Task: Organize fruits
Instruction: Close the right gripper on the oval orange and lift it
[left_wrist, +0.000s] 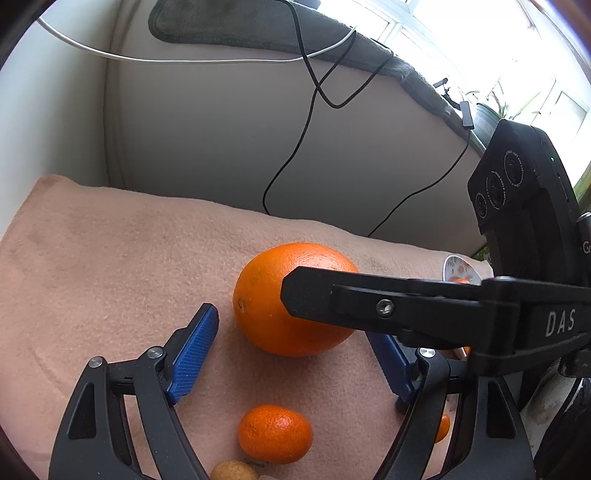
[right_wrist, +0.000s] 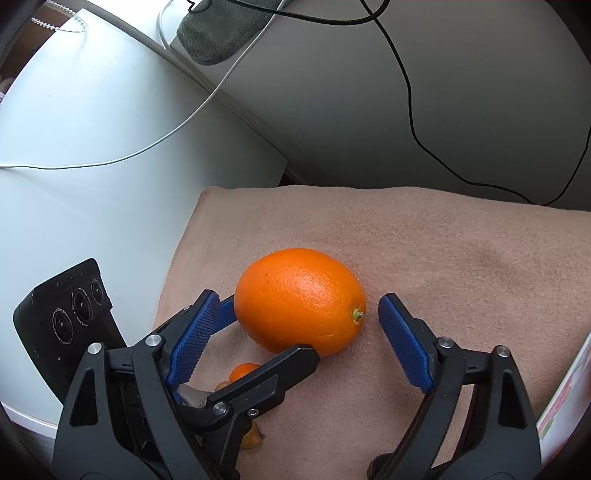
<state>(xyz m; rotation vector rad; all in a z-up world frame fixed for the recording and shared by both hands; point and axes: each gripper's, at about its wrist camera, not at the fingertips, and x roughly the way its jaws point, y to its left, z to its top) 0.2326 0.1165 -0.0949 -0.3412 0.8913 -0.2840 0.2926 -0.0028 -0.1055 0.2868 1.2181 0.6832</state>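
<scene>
Your left gripper (left_wrist: 295, 347) stands wide apart low in its frame, the mandarin (left_wrist: 275, 434) between its arms. Your right gripper (right_wrist: 299, 339) is apart too, flanking the orange (right_wrist: 300, 306) at centre frame on the pink cloth (right_wrist: 443, 251), neither pad touching.

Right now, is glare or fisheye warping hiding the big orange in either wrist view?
Left wrist: window blown out to white at top right, but the orange is sharp, partly covered by the right gripper's finger. Right wrist: even light, orange crisp with a small highlight; only the edges bend.
</scene>
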